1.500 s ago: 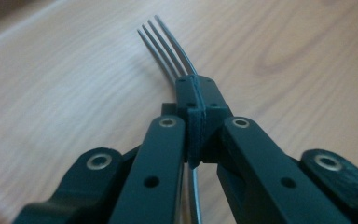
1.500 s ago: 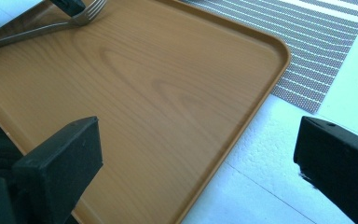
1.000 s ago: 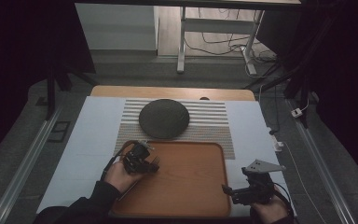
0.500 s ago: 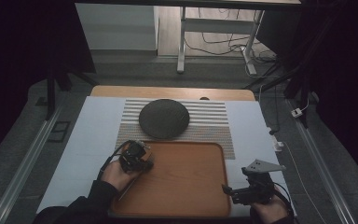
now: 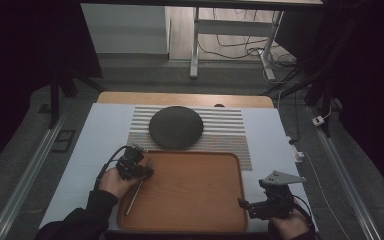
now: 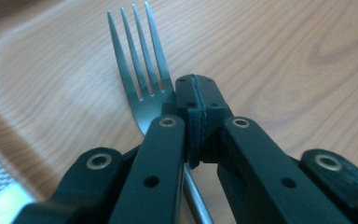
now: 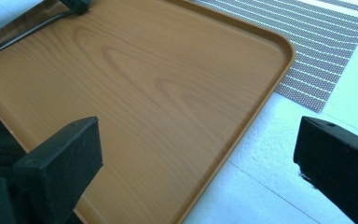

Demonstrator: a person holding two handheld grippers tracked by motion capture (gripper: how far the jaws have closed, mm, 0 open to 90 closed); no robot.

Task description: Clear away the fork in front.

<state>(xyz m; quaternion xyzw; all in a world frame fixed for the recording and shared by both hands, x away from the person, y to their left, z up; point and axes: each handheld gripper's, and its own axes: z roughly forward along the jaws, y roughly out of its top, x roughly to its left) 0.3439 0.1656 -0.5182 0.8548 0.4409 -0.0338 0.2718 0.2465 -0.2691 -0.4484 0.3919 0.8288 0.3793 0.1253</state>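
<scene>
A metal fork (image 6: 137, 70) lies along the left side of the wooden tray (image 5: 195, 200), its handle (image 5: 135, 194) pointing toward the person. My left gripper (image 5: 145, 172) sits low over the fork's neck. In the left gripper view the jaws (image 6: 196, 100) are pressed together at the neck, with the tines sticking out ahead and the handle running back underneath. My right gripper (image 5: 245, 204) hovers at the tray's near right corner. In the right gripper view it (image 7: 200, 154) is open wide with nothing between its fingers. That view also shows the fork (image 7: 23, 33) across the tray (image 7: 144, 93).
A dark round plate (image 5: 175, 127) rests on a striped mat (image 5: 230, 130) just behind the tray. A white cover (image 5: 100, 145) lies over the table around them. Floor rails run along both sides of the table.
My left gripper has drifted slightly left and back toward the tray's left edge, and the fork's handle now shows lying on the tray. The right gripper has stayed put.
</scene>
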